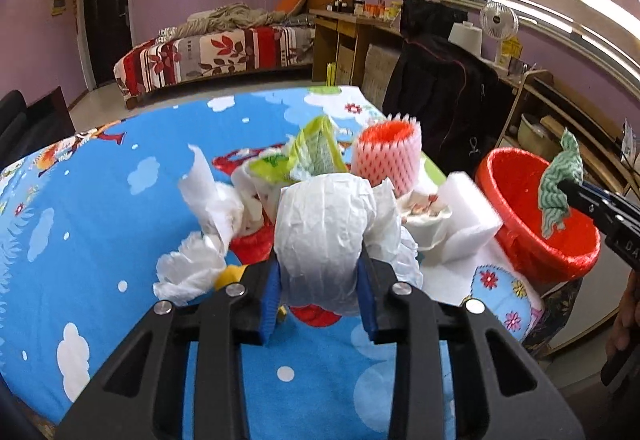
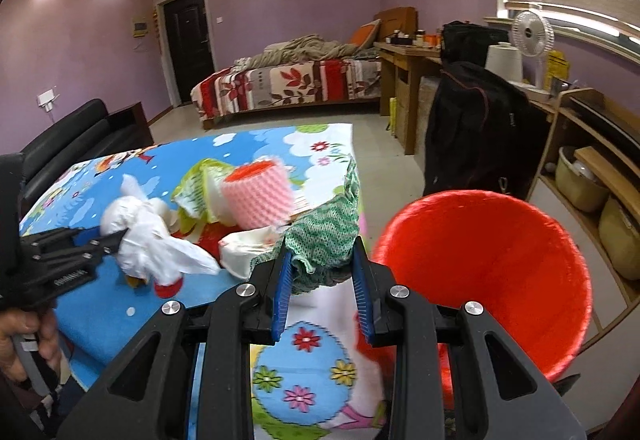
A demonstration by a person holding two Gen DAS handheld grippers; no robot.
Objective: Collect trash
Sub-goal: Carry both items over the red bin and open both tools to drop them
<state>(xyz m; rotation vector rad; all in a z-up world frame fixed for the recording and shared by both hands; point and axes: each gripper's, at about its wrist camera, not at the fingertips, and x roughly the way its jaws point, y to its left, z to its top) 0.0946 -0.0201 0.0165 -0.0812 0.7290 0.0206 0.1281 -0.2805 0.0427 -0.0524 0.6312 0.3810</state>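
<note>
My left gripper (image 1: 320, 272) is shut on a crumpled white plastic bag (image 1: 324, 232), lifted a little off the blue cartoon tablecloth (image 1: 100, 199). From the right wrist view that gripper (image 2: 120, 236) shows at the left with the white bag (image 2: 152, 240) hanging from it. My right gripper (image 2: 322, 272) is shut on a green knitted rag (image 2: 320, 236), close to the left of the red bin (image 2: 484, 272). In the left wrist view the rag (image 1: 558, 187) hangs over the red bin (image 1: 536, 215) from the right gripper (image 1: 564, 185).
On the cloth lie a pink foam net sleeve (image 1: 388, 155), a green-and-white wrapper (image 1: 312, 151), white foam pieces (image 1: 468, 215) and crumpled tissue (image 1: 204, 191). The bin stands off the table's right edge. A black jacket on a chair (image 2: 476, 131), shelves and a bed (image 2: 288, 83) lie beyond.
</note>
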